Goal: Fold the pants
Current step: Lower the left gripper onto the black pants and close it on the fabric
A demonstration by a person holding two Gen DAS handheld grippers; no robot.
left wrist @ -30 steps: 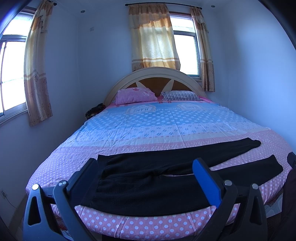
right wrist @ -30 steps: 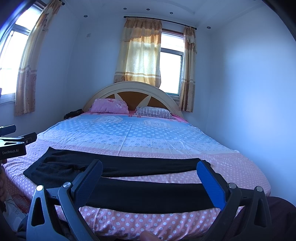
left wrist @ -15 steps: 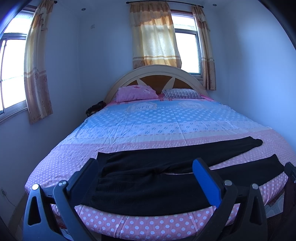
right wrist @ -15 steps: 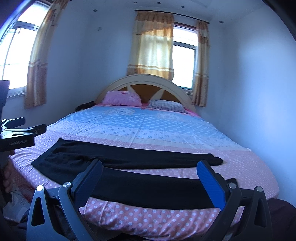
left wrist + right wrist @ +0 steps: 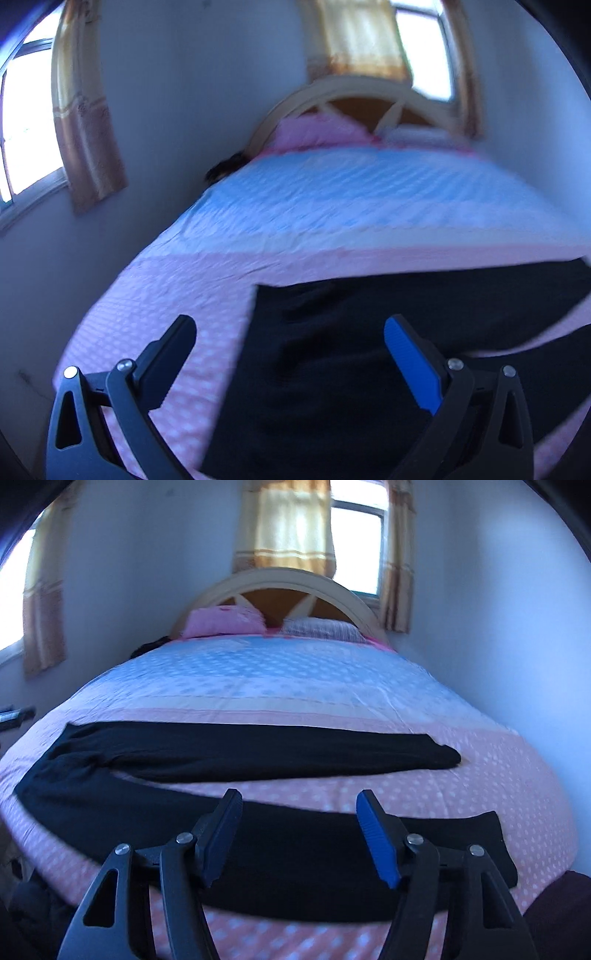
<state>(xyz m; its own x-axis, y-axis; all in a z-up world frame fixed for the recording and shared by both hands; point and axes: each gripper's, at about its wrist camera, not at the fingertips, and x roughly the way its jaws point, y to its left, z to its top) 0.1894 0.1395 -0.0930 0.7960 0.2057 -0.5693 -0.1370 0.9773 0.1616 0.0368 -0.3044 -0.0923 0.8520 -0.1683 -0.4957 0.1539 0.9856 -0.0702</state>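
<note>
The black pants (image 5: 236,753) lie flat near the foot of the bed (image 5: 295,672), 2 legs apart. Both the left gripper (image 5: 288,343) and the right gripper (image 5: 297,812) hover with jaws spread, empty. Approach step, I judge; next, pinch waistband and near-leg hem.

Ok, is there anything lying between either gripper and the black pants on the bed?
Nothing visible. The left gripper is open over the waist end of the black pants, and the right gripper is open over the near leg. Only bare bedspread surrounds them.
</note>
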